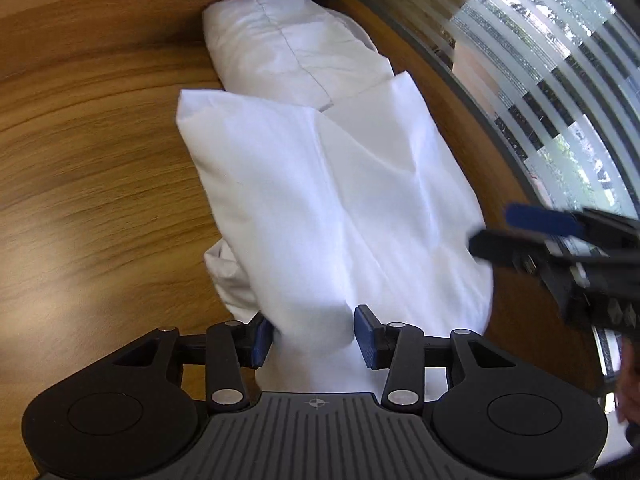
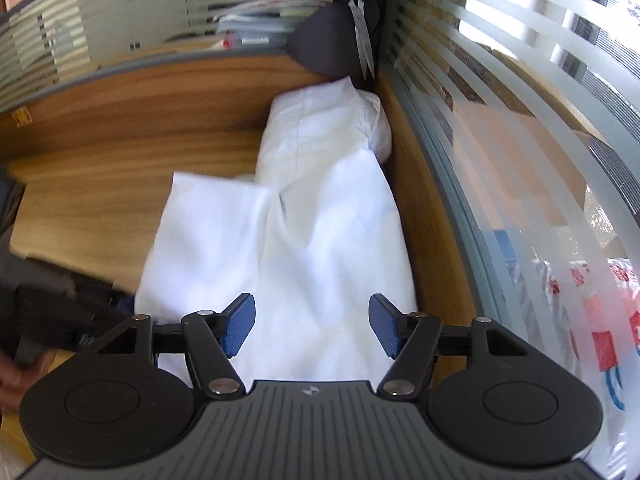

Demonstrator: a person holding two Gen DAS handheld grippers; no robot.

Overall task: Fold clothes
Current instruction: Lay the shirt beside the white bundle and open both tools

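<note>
Pinching white garment [image 1: 332,200] fold: left gripper [image 1: 314,336] jaws | right gripper [image 2: 312,328] jaws wide, empty | partition [image 2: 460,184] hugging right edge

White garment [image 1: 340,184] lies half-folded, rumpled on wooden desk [image 1: 100,140]

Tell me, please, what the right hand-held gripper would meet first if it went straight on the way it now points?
Most likely the white garment: the right hand-held gripper angles down at it with open jaws, nothing between them. The cloth fills the view ahead, though how far off it lies is unclear.
</note>
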